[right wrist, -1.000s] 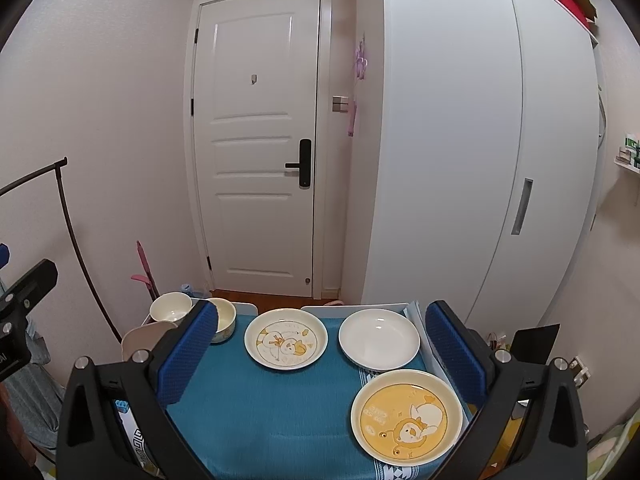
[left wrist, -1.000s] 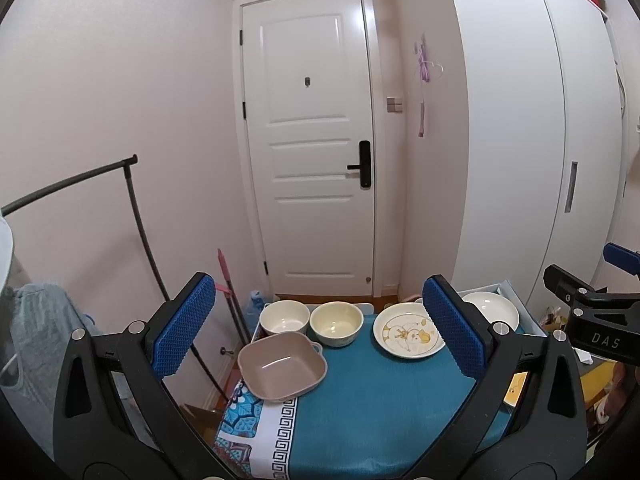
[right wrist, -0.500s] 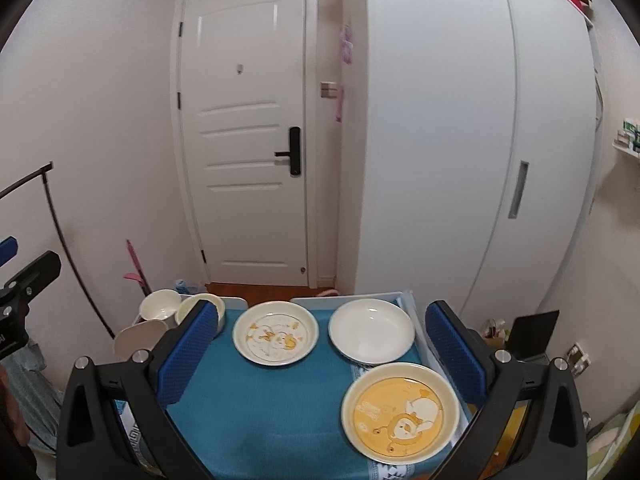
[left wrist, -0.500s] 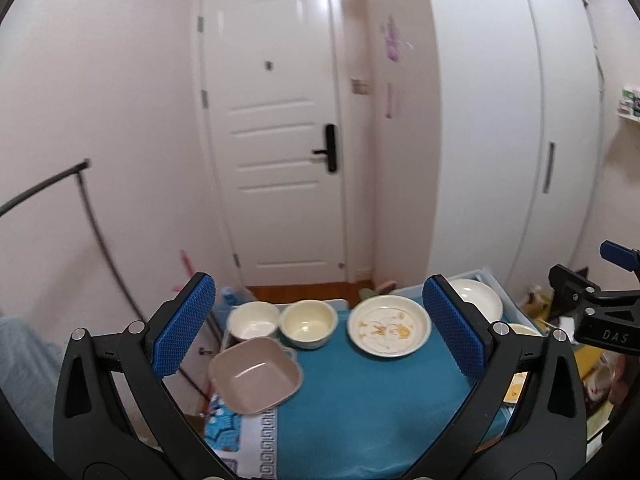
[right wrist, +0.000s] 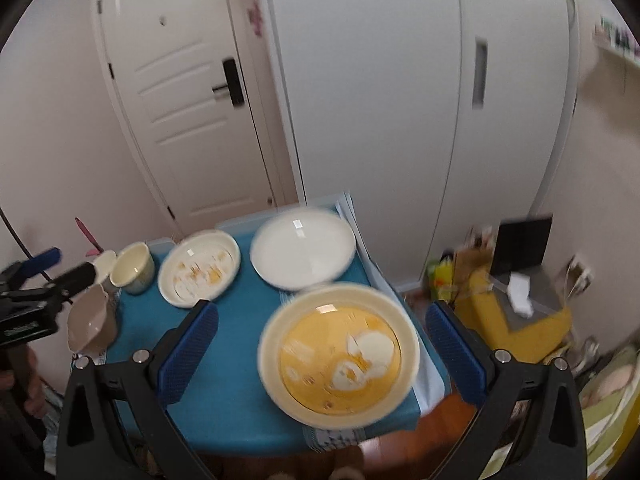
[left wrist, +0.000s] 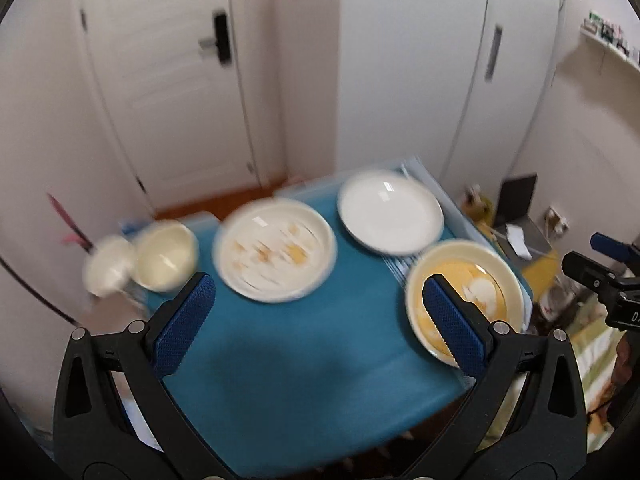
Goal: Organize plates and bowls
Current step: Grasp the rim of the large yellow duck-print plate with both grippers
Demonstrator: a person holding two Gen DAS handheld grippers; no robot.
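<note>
On the blue-covered table (left wrist: 288, 360) lie a yellow cartoon plate (right wrist: 340, 354) at the front right, a plain white plate (right wrist: 302, 254) behind it, and a cream patterned plate (left wrist: 274, 250) in the middle. Two cream bowls (left wrist: 164, 258) (left wrist: 108, 266) stand at the back left, and a taupe square bowl (right wrist: 90, 322) sits at the left edge. My left gripper (left wrist: 316, 322) is open and empty above the table's middle. My right gripper (right wrist: 322, 354) is open and empty, with the yellow plate between its jaws in view. Both views are blurred.
A white door (right wrist: 188, 112) and a white wardrobe (right wrist: 400, 100) stand behind the table. A yellow box with clutter (right wrist: 520, 320) sits on the floor to the right. The left gripper's body (right wrist: 36, 300) shows at the left of the right wrist view.
Both grippers have tilted down and swung right toward the table. The plates now look larger and nearer; the yellow plate sits between the right jaws. Both stay open.
</note>
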